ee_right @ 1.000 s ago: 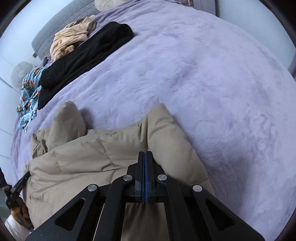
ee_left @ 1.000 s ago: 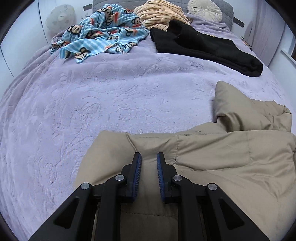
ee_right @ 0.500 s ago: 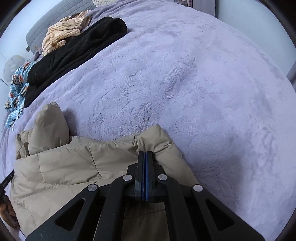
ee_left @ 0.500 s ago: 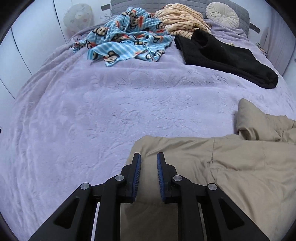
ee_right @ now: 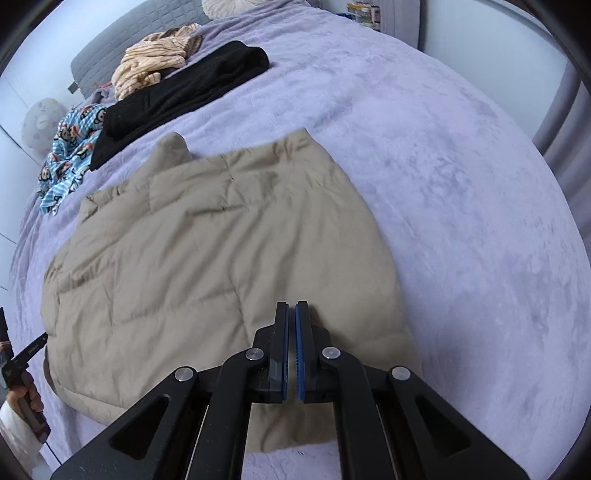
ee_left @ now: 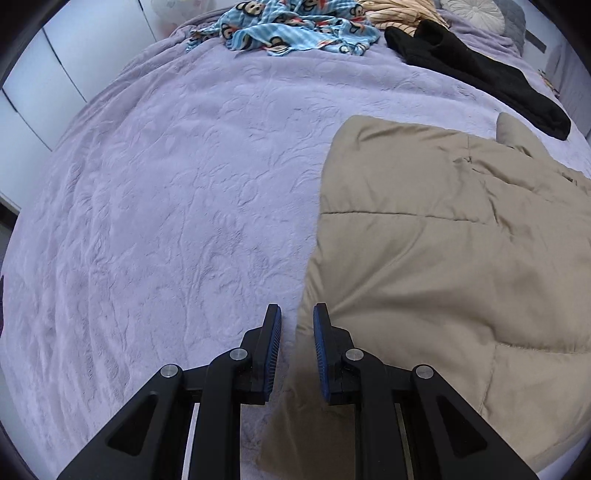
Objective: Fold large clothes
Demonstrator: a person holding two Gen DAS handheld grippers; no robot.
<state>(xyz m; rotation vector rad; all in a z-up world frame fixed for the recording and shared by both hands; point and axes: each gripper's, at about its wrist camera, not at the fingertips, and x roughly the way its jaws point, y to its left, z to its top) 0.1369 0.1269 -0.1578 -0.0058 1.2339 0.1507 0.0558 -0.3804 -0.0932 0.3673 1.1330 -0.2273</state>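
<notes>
A tan quilted puffer jacket (ee_left: 443, 258) lies spread on the lilac bedspread (ee_left: 166, 203); it also shows in the right wrist view (ee_right: 207, 240). My left gripper (ee_left: 296, 321) is open and empty, above the jacket's left edge. My right gripper (ee_right: 291, 314) hovers over the jacket's near right part, its jaws a narrow slit apart with nothing between them. The left gripper also shows at the left edge of the right wrist view (ee_right: 26, 354), held in a hand.
At the head of the bed lie a black garment (ee_left: 480, 70), a blue monkey-print cloth (ee_left: 295, 29), a striped peach garment (ee_right: 155, 62) and a round cushion (ee_left: 472, 9). White wardrobe doors (ee_left: 55, 74) stand left; a curtain (ee_right: 565, 122) hangs right.
Both grippers have pulled back and up from the jacket. The right gripper has let go of the fabric it pinched. The jacket now lies flatter and more spread out.
</notes>
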